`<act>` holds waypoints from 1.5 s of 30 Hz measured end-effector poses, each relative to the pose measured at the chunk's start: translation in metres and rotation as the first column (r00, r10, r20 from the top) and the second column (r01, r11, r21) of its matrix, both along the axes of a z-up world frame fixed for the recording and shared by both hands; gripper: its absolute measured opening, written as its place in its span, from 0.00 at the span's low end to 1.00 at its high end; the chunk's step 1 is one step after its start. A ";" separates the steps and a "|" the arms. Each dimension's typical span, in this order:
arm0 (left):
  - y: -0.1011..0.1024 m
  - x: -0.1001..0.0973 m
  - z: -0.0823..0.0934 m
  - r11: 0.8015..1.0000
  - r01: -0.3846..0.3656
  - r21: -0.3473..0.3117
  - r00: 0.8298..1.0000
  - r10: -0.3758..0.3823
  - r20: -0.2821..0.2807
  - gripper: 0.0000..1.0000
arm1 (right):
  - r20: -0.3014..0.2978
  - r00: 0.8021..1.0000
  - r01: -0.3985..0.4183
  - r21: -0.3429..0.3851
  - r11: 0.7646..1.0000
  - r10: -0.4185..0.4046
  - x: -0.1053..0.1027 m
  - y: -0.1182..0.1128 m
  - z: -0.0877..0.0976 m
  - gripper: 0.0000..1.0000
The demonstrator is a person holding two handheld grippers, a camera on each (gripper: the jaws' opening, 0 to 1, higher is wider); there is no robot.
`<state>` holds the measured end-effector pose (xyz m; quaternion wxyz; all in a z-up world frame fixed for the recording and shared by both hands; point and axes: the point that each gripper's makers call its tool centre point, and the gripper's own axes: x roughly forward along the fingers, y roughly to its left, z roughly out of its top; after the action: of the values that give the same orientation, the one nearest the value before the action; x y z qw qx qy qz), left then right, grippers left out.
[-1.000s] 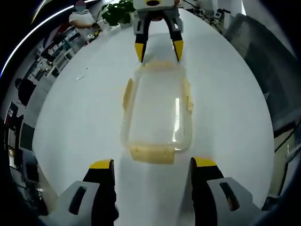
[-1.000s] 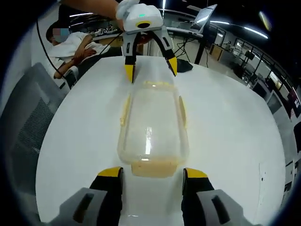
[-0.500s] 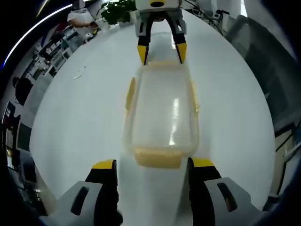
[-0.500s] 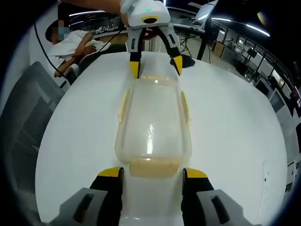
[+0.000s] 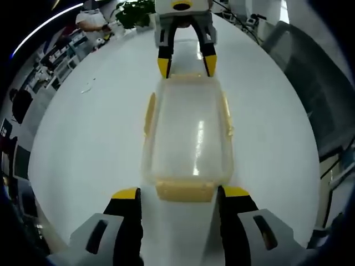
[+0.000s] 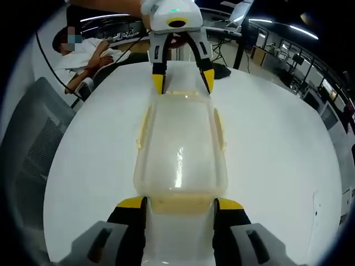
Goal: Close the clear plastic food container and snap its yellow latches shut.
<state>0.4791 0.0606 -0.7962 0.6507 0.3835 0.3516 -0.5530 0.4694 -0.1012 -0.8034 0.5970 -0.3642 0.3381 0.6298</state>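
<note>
2 grippers (image 5: pixel 180 191) (image 6: pixel 180 202) flank container (image 5: pixel 188 133) ends, table (image 5: pixel 89 138) open

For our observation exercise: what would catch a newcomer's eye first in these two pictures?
A clear plastic box with yellow latches lies lengthwise in the middle of a white table. The open left tongs face one short end and the open right tongs the other. A potted plant stands at the table's far edge.
</note>
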 end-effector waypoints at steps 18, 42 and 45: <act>-0.002 -0.012 -0.002 1.000 0.011 -0.010 0.995 -0.012 -0.097 0.37 | 0.000 1.000 -0.030 -0.010 1.000 0.030 -0.001 -0.001 0.000 0.36; -0.002 -0.012 -0.004 0.999 0.010 0.031 0.996 -0.007 -0.090 0.36 | -0.001 0.999 -0.041 -0.025 0.999 0.041 0.001 0.000 0.000 0.35; -0.003 -0.013 -0.004 0.999 -0.011 0.041 0.995 0.015 -0.096 0.35 | 0.001 0.999 -0.036 -0.036 0.999 0.036 0.000 0.001 0.000 0.34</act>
<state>0.4662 0.0580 -0.8001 0.6288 0.3672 0.3963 -0.5593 0.4698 -0.1006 -0.8030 0.5792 -0.3816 0.3421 0.6339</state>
